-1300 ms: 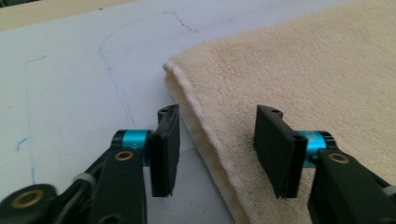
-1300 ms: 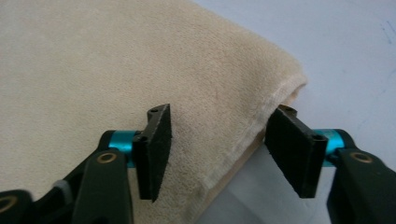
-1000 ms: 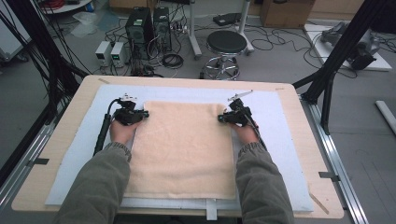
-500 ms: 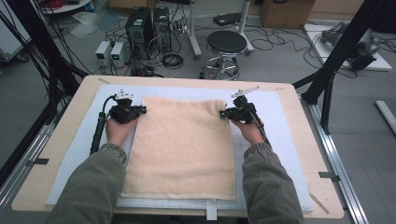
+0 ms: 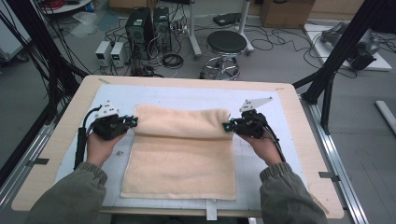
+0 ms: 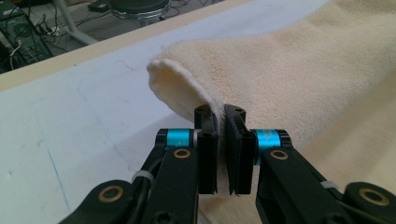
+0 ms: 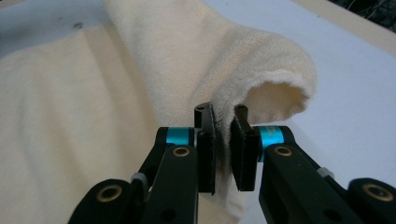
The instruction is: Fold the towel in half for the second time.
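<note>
Left gripper (image 5: 132, 122): jaws clamped on far-left corner of the towel (image 5: 180, 156), edge pinched between pads (image 6: 208, 149).
Right gripper (image 5: 225, 126): far-right corner gripped likewise.
Towel: cream terry, spread on white mat (image 5: 261, 102); far edge lifted and curled over into a roll between both grippers.
Mat: laid on wooden table (image 5: 51, 135).

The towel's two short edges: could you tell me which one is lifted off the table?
The far edge of the towel: the left gripper and right gripper pinch its corners, curling it over. The near edge lies flat.
</note>
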Demonstrator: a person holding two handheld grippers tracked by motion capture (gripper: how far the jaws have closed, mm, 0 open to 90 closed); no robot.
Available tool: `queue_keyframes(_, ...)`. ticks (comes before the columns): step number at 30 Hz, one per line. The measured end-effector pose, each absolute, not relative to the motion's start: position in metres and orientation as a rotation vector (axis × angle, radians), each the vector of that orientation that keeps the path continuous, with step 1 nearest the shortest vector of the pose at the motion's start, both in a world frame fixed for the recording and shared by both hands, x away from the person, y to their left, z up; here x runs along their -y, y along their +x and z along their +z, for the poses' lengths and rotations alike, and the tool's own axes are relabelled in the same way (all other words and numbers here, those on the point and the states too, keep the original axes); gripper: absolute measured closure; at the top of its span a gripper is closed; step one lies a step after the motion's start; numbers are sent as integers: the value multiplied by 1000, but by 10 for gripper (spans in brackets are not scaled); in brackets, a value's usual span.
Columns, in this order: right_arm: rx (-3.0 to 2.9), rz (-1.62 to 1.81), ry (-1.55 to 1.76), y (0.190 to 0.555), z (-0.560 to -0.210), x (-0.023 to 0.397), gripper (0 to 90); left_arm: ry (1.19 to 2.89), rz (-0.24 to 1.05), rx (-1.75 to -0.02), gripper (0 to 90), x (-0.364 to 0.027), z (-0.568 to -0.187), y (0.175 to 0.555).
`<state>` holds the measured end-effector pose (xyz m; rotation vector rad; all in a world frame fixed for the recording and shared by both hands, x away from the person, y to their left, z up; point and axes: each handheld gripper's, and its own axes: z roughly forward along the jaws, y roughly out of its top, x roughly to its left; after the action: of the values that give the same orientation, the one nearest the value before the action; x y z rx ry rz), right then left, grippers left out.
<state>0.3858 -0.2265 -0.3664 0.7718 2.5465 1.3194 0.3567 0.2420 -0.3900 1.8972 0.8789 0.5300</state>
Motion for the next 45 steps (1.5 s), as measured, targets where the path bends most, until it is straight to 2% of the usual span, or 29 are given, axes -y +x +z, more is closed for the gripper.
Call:
queue_keyframes(4,-2597,1281,734,362,-375,223,824,1949,531,-814,836,-243,-400,329)
queue_keyframes(10,-2718,1186,739,341,-394,222,785,1984,454,-831,797,-251,-422,306)
queue_keyframes(16,-2672,1218,826,332,-401,239,555,2018,432,-861,625,-264,-425,296)
queue_keyframes(19,-2605,1245,870,333,-394,246,442,1996,455,-872,526,-268,-418,296)
queue_keyframes(23,-2550,1245,889,341,-386,246,365,1969,491,-888,445,-269,-407,305)
queue_keyframes(31,-2556,1254,921,372,-389,230,313,1961,496,-904,401,-260,-399,341)
queue_keyframes(35,-2610,1234,928,387,-400,219,336,1964,450,-933,381,-253,-411,359)
queue_keyframes(38,-2691,1241,928,392,-408,216,506,1993,359,-944,407,-249,-421,367)
queue_keyframes(39,-2720,1233,910,393,-410,215,611,1996,330,-925,505,-248,-422,367)
queue_keyframes(40,-2744,1224,868,391,-410,214,674,2006,332,-906,629,-248,-421,366)
queue_keyframes(42,-2754,1205,817,387,-405,213,775,2008,329,-864,781,-248,-418,363)
queue_keyframes(45,-2740,1233,770,380,-397,214,814,1995,348,-830,838,-250,-410,355)
